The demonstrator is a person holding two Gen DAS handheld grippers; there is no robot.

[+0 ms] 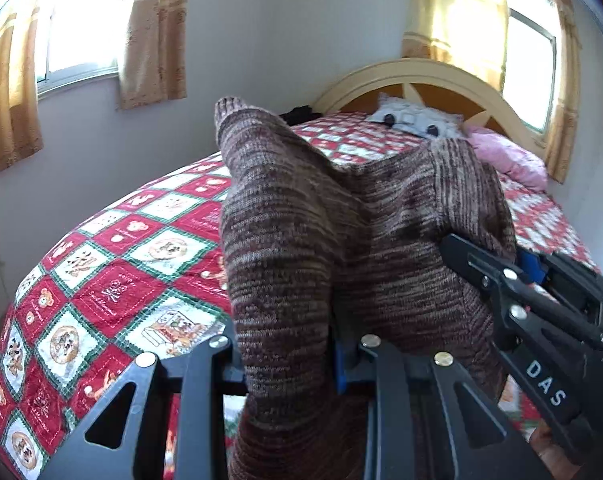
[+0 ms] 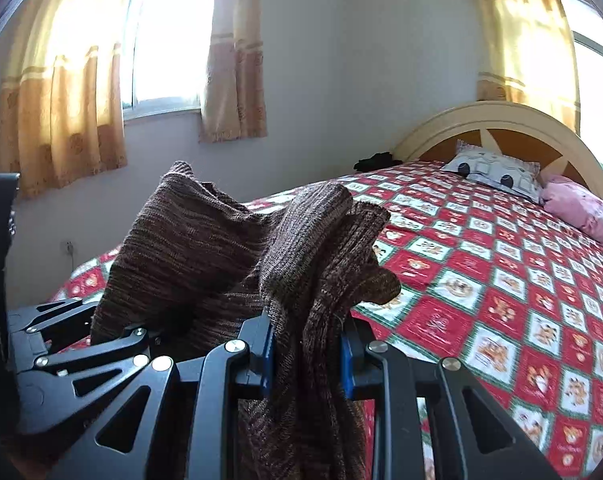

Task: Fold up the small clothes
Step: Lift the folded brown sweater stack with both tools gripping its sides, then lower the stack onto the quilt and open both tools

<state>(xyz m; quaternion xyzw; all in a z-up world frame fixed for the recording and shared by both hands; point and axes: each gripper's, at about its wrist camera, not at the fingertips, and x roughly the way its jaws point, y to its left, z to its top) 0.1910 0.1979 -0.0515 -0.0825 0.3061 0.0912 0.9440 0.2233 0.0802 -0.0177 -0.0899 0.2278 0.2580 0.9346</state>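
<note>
A brown striped knit garment is held up above the bed between both grippers. My left gripper is shut on a bunched part of it at the bottom of the left wrist view. My right gripper shows at the right of that view, shut on another part of the knit. In the right wrist view the right gripper is shut on the knit garment, which hangs down between its blue pads. The left gripper appears at the lower left, its fingertips hidden in the cloth.
The bed has a red, white and green patterned quilt. A grey pillow and a pink pillow lie by the cream headboard. A dark item lies at the bed's far edge. Curtained windows line the walls.
</note>
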